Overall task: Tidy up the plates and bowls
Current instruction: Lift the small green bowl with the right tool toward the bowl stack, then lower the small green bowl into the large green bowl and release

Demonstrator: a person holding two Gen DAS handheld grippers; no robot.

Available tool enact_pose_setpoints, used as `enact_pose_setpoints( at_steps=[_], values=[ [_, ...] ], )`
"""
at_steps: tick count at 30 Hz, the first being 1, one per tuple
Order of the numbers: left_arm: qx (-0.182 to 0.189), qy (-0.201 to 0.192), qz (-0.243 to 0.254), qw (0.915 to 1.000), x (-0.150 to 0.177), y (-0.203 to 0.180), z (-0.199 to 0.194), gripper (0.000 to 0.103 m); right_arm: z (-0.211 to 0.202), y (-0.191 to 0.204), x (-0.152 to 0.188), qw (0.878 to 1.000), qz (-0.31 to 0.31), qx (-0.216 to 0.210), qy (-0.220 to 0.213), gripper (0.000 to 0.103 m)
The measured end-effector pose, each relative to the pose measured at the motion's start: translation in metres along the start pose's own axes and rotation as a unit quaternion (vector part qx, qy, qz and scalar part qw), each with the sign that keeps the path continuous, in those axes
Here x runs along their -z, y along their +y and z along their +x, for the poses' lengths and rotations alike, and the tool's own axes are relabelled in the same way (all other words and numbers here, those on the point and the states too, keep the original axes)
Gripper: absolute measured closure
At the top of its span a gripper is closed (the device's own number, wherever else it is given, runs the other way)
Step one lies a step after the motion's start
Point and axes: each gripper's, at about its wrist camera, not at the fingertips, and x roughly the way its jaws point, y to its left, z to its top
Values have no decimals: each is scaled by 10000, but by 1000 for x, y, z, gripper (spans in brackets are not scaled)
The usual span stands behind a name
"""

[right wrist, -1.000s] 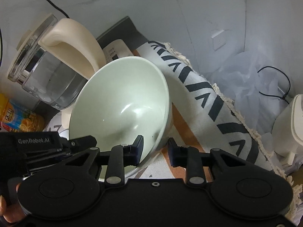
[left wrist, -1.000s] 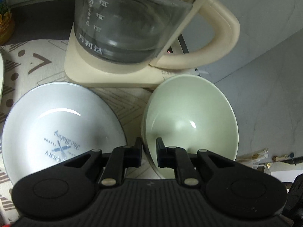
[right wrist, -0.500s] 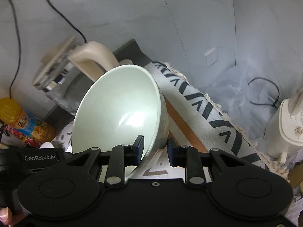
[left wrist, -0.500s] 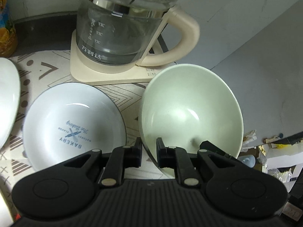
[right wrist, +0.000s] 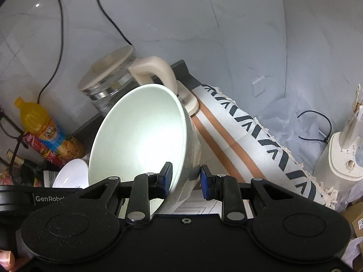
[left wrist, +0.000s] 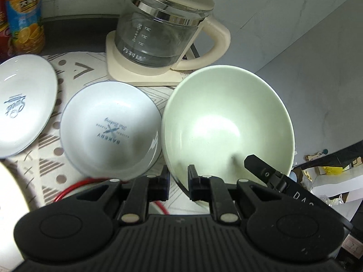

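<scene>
A pale green bowl point(left wrist: 226, 122) is held off the table, tilted. My left gripper point(left wrist: 178, 179) is shut on its near rim. My right gripper point(right wrist: 185, 178) holds the same bowl point(right wrist: 140, 136) with one finger inside and one outside the wall; the right finger looks slightly apart from the wall. The right gripper's fingertip point(left wrist: 256, 162) shows over the bowl's right rim. A white "Bakery" bowl point(left wrist: 110, 129) sits on the patterned mat, left of the green bowl. A white "Sweet" plate point(left wrist: 22, 104) lies at far left.
A glass kettle point(left wrist: 158, 38) with cream base and handle stands behind the bowls, also in the right wrist view point(right wrist: 109, 81). An orange drink bottle point(left wrist: 25, 15) stands back left. A red ring point(left wrist: 72, 188) lies near my left gripper. A rolled patterned mat point(right wrist: 261, 140) hangs right.
Both grippers have risen and pulled back with the green bowl, so the kettle and white bowl look farther away. The white plate and bottle have come into view.
</scene>
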Motion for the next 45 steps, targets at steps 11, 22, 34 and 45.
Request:
enact_pose_setpoints(
  at_steps=[11,22,34,45],
  values=[
    [-64,-157,68,9998,47,23,-38,89,-27,19,42,9997,-233,-63,-23,77],
    [-123,-197,220,9995,74,45,-67,89,-41,34,82,9996,-211,-194,62,77],
    [-190,23,-69,9998,100,82,-76,88,-42,57,105,9981,-475,-204,343,77],
    [-279,216,-207,9992,108,98,-63,87,-28,62,119,9964,-465,4,702,75]
  ],
)
